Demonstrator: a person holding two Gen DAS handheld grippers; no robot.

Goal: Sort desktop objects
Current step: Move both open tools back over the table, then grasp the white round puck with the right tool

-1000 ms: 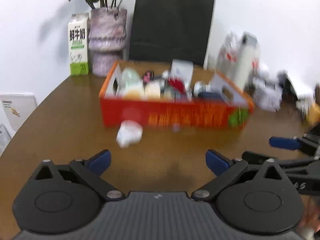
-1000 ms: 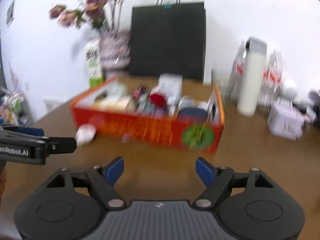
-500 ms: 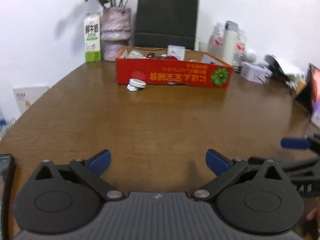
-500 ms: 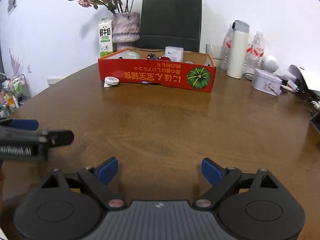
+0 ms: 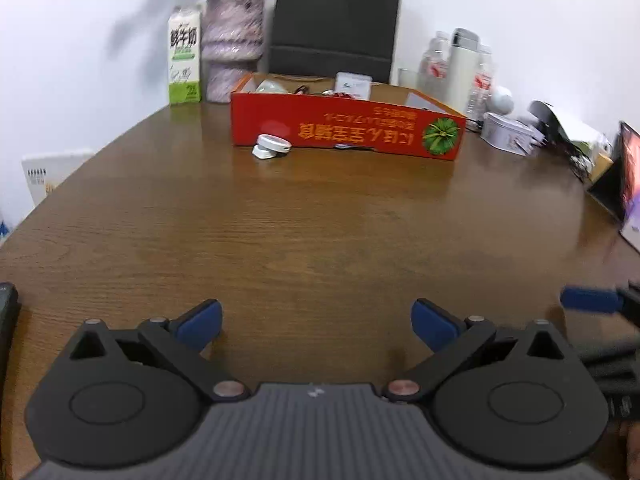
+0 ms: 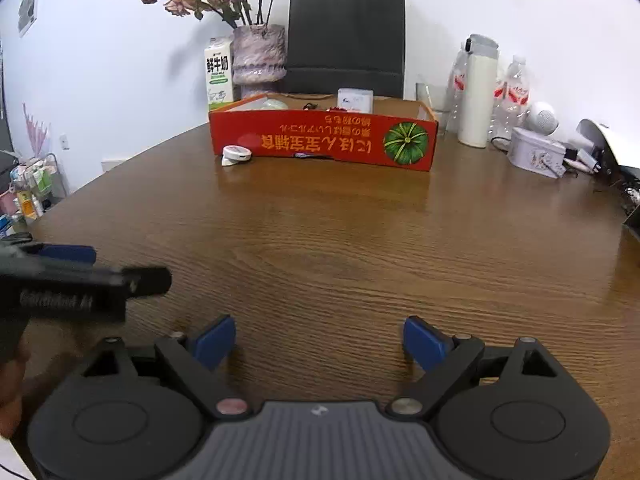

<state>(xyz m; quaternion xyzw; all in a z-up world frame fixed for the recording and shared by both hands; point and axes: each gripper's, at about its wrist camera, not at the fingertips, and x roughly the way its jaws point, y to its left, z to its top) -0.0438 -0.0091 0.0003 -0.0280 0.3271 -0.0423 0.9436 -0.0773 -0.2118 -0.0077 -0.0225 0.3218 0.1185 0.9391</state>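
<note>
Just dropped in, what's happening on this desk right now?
A person holds a two-finger gripper in each hand above the brown wooden table. Both the left gripper and the right gripper are open and empty. At the far side stands an open red cardboard box with several items already inside. A small round white gadget lies outside on the table, against the box's front wall, apparently not yet sorted.
</note>
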